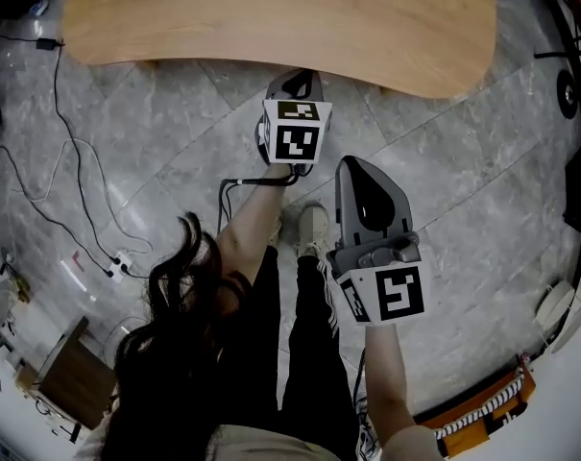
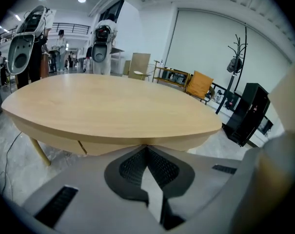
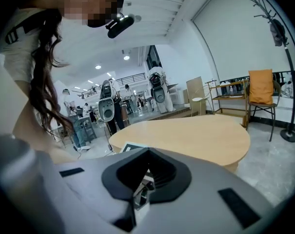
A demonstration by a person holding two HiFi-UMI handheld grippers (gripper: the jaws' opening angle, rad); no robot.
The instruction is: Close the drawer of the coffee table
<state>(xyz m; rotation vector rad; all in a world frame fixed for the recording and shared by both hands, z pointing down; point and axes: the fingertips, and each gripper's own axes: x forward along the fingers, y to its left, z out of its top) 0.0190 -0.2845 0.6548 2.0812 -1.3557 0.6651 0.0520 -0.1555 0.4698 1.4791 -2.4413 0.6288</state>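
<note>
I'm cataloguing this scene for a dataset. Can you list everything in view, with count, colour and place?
Coffee table: one, light wood, top of the head view.
Floor: grey marbled tiles, all round.
Cables: several, black, on the floor at the left.
Power strip: one, white, at the cables' end.
Wooden stool or box: one, brown, lower left.
Coat stand: one, black, by the far wall.
Chair: one, mustard cushion, beyond the table.
Pod-shaped machines: two, white, behind the table.
Legs: two, black trousers, centre.
Left tool: one, grey, shut, empty, at the table's edge.
Right tool: one, grey, shut, empty, nearer the person.
</note>
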